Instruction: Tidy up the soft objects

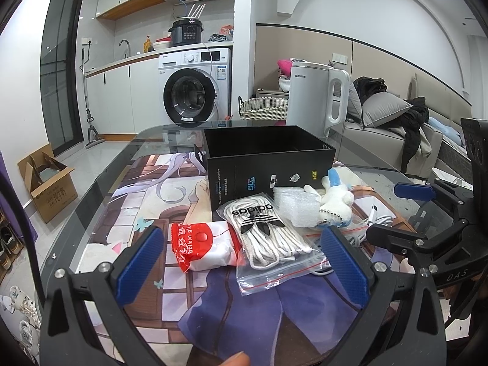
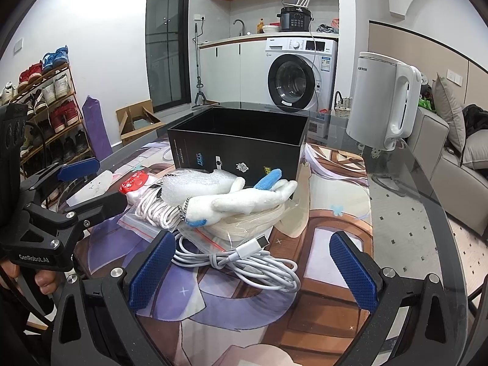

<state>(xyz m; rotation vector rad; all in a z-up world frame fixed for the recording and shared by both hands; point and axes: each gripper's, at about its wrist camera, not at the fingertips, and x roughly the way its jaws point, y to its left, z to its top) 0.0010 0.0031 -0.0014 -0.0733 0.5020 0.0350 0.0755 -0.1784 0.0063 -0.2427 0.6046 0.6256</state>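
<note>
We are holding both grippers' fingers (image 1: 143,262) spread, gripping nothing; the fuzzy plush toy (image 2: 244,202) is partly hiding the crinkly foam wrap (image 2: 195,187).

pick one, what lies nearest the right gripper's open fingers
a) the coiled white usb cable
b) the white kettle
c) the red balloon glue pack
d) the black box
a: in the right wrist view the coiled white usb cable lies on the table just ahead of the open right gripper, closer than the black box behind it.
</note>
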